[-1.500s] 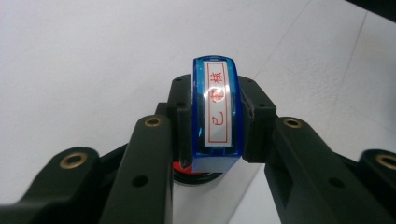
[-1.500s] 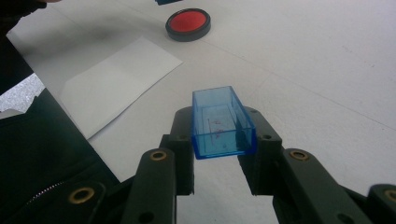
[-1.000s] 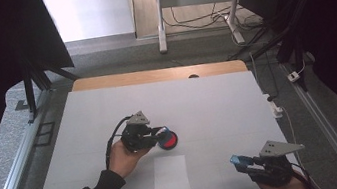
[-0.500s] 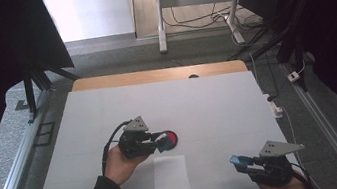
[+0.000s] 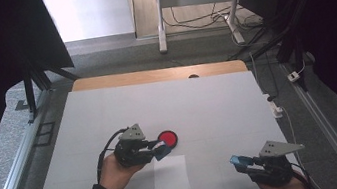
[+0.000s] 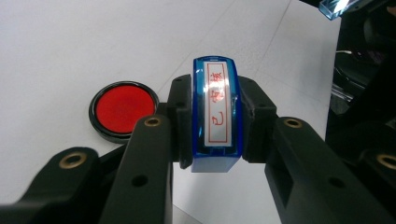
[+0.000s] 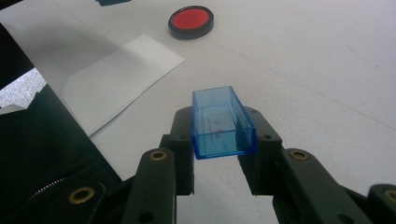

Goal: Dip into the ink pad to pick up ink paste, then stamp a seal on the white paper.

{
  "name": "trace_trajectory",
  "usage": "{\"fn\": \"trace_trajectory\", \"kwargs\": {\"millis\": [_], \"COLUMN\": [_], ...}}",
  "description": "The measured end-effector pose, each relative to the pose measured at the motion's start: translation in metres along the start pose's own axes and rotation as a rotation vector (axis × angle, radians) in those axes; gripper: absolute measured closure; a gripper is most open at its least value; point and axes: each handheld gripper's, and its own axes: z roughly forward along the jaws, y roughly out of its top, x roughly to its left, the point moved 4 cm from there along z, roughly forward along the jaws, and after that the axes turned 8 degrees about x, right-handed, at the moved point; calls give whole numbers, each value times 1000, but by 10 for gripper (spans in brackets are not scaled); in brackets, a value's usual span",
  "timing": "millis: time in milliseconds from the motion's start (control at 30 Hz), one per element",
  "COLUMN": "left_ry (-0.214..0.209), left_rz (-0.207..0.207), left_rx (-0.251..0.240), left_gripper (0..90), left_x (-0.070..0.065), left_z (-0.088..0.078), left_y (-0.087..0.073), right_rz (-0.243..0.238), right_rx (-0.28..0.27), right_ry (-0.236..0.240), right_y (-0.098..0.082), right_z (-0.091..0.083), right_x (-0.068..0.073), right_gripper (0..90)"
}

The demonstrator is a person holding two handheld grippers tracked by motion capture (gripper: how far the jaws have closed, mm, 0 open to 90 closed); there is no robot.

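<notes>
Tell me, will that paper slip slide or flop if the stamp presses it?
The paper lies loose and flat on the smooth table, so it probably slides under sideways push. It looks thin, likely floppy if lifted.

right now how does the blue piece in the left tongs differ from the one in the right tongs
The stamp in the left tongs shows a white face with red characters; the cap in the right tongs is a hollow, open box. The stamp sits near the red ink pad; the cap is farther off. Both are blue and clamped.

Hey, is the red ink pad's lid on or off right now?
Off. The ink pad lies on the table with its red surface bare inside the black rim, and no lid covers it. It sits beside the stamp.
</notes>
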Motion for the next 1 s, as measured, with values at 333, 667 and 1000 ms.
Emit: {"fn": "trace_trajectory", "kwargs": {"millis": [333, 667, 1000], "left_ry": [-9, -18, -31], "left_rz": [17, 21, 24], "left_rx": [5, 14, 35], "left_gripper": [692, 692, 692], "left_x": [-10, -17, -22], "left_z": [1, 5, 14], "left_y": [-4, -9, -13], "right_rz": [0, -4, -5], "right_rx": [-1, 0, 2], "right_ry": [1, 1, 2], "right_y": [0, 0, 0], "right_z": [0, 0, 0], "right_x": [0, 0, 1], "right_gripper": [683, 683, 683]}}
